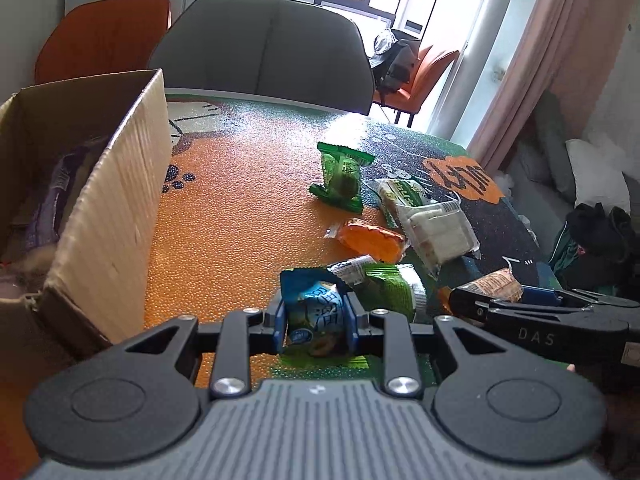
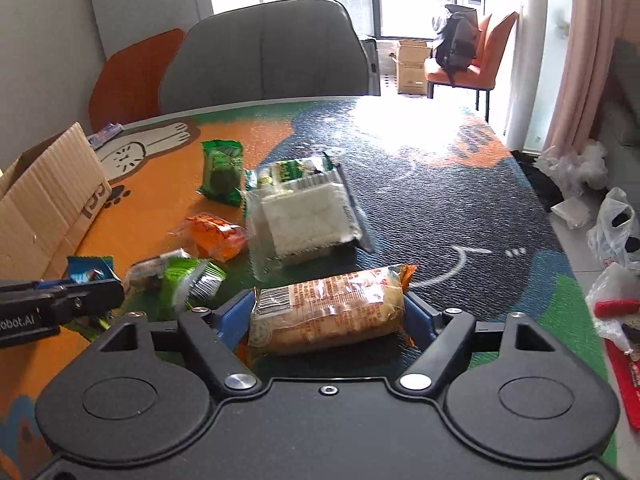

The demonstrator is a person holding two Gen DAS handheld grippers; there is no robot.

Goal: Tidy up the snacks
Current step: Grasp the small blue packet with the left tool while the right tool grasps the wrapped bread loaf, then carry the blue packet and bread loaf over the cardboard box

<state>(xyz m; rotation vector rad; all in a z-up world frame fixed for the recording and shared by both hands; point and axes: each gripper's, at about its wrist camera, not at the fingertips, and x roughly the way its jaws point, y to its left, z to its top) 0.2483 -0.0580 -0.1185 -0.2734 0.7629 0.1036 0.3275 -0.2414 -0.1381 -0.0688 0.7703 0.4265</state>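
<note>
My left gripper (image 1: 316, 316) is shut on a blue snack packet (image 1: 314, 306), held just above the table. My right gripper (image 2: 330, 316) is shut on a clear-wrapped brown bread roll (image 2: 326, 312); it also shows in the left wrist view (image 1: 498, 285). On the table lie a dark green packet (image 1: 343, 176), an orange packet (image 1: 370, 239), a large clear pack of white cakes (image 1: 434, 224) and a light green packet (image 1: 386, 286). An open cardboard box (image 1: 116, 216) stands at the left with purple packets inside.
The table has a colourful cartoon mat (image 2: 440, 184). A grey chair (image 1: 264, 48) and an orange chair (image 1: 100, 36) stand behind it. A purple packet (image 2: 105, 133) lies behind the box. Plastic bags (image 2: 612, 228) lie on the floor at the right.
</note>
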